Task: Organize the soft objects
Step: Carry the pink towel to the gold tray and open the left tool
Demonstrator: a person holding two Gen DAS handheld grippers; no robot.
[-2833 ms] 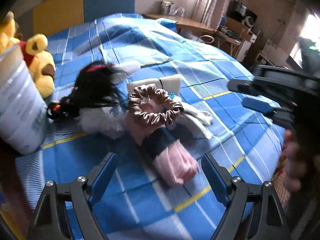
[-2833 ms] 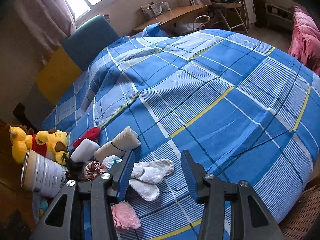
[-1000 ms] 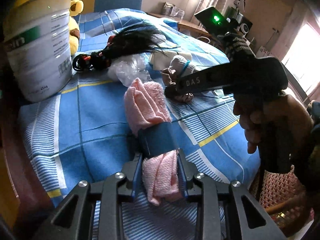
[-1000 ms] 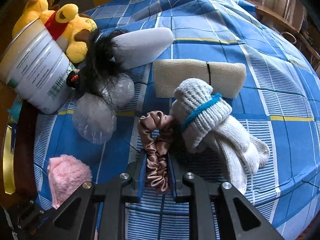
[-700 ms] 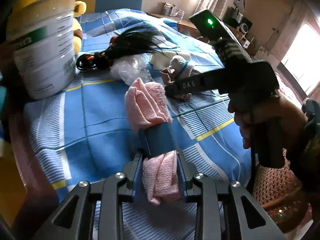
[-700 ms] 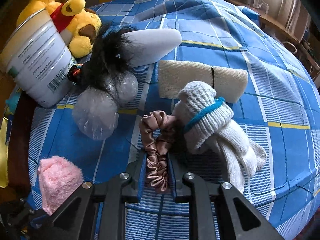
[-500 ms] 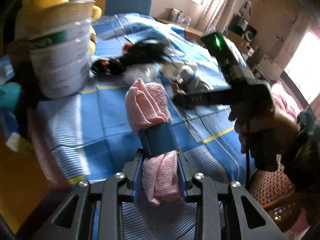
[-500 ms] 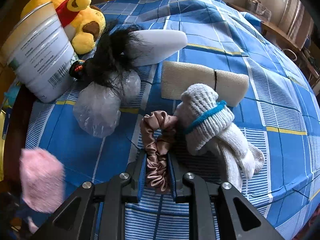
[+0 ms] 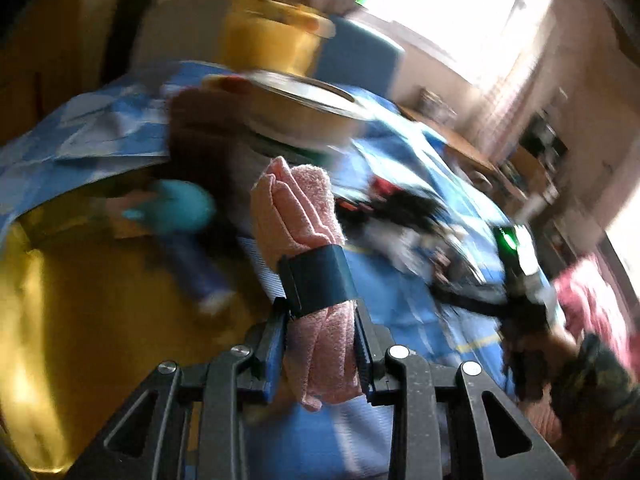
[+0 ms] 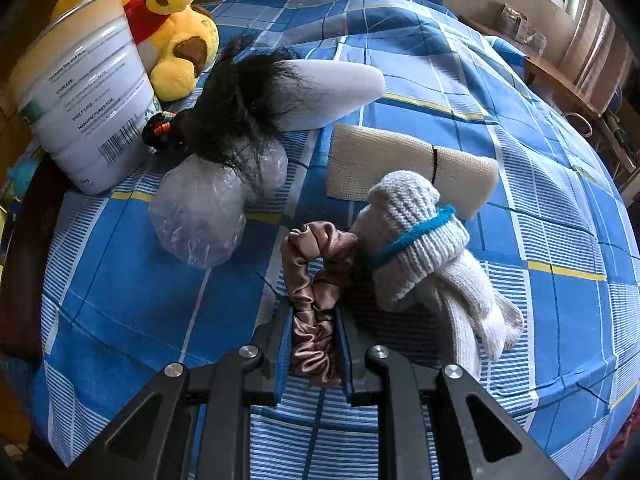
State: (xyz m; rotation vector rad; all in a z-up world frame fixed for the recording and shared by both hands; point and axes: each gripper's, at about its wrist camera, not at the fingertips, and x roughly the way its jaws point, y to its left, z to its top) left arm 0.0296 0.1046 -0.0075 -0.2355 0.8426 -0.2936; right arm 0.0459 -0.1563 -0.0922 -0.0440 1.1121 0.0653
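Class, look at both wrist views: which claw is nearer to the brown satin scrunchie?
Right. The right claw is shut on the scrunchie; the left claw is lifted away, clamping a pink towel roll.

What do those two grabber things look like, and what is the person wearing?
Both the left gripper and the right gripper are black, angular frames with silver bolts and blue pads lining their fingers. The sleeve looks dark and patterned, though blurred.

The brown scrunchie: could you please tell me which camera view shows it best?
The right wrist view: the brown scrunchie is sharp and central, pinched by the right tool. The left wrist view is motion-blurred, and the scrunchie cannot be made out there.
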